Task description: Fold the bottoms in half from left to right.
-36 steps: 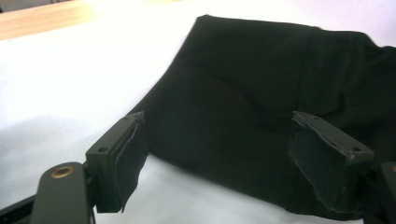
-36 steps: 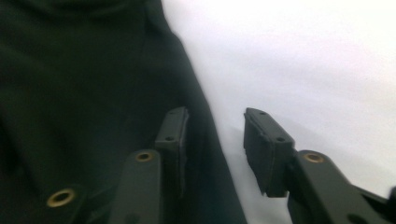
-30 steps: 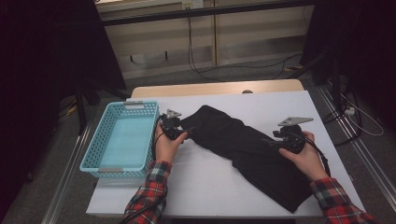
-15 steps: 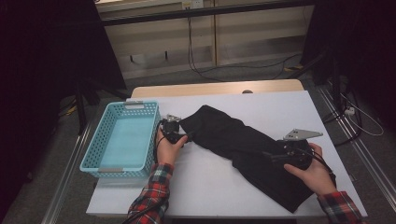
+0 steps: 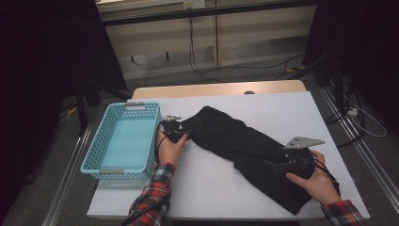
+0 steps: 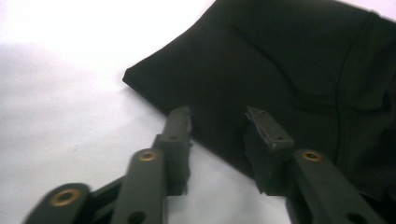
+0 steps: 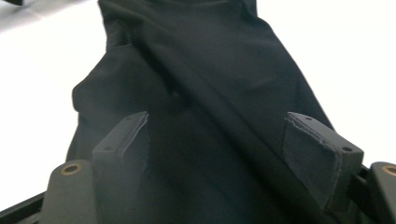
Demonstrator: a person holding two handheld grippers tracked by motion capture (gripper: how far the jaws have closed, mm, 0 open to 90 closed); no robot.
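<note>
Grasping step: left gripper (image 5: 175,131) jaws, just closing, straddle the black garment's (image 5: 244,146) edge at centre-left, unclamped; right gripper (image 5: 282,165) jaws stand apart over the cloth at lower right; next, both must pinch.

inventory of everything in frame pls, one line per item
black garment: 1, black, laid diagonally across the white table
basket: 1, light blue, on the table's left edge
table: 1, white top
cables: several, dark, on the floor beyond the table
left gripper: 1, black, at the garment's edge, jaws just closing, a gap left, pads apart
right gripper: 1, black, jaws wide over the garment
sleeves: 2, red plaid
</note>
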